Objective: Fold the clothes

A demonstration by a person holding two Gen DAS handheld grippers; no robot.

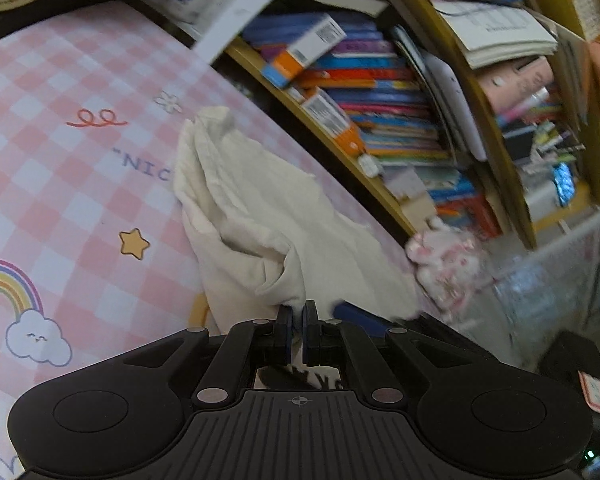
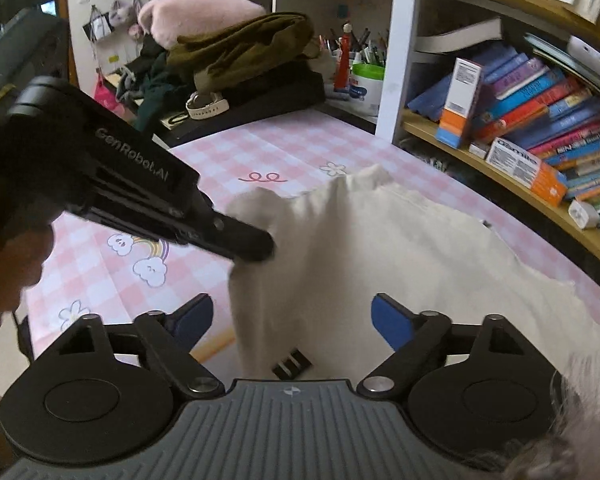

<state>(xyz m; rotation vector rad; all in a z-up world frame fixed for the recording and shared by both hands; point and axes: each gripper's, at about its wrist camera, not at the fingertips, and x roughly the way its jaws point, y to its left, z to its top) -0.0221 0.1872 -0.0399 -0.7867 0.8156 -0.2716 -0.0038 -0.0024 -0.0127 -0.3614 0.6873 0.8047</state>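
1. A pink-and-white checked cover (image 1: pixel 60 80) printed with a rainbow, clouds, a star and flowers lies over the work surface, which runs along a wooden bookshelf (image 2: pixel 500 176) crammed with stacked books and boxes.
2. At the far end of the surface sits a heap of clothing (image 2: pixel 240 52) in olive, dark and pink fabrics, with a pale wristwatch (image 2: pixel 206 105) resting against it and a cup of pens (image 2: pixel 366 80) just beside.
3. A cream-white garment (image 1: pixel 252 200) lies rumpled on the checked cover, close to the shelf edge, with part of it lifted off the surface.
4. The left gripper (image 1: pixel 298 320) has its blue-padded fingers pressed together on a fold of the cream-white garment, holding that edge up; the right wrist view shows it from the side, its tip buried in the cloth.
5. The right gripper (image 2: pixel 292 320) hovers over the garment with its blue pads (image 2: pixel 392 322) spread wide apart, gripping nothing.
6. A small pink floral cloth (image 1: pixel 448 268) lies bunched near the shelf, beyond the garment.
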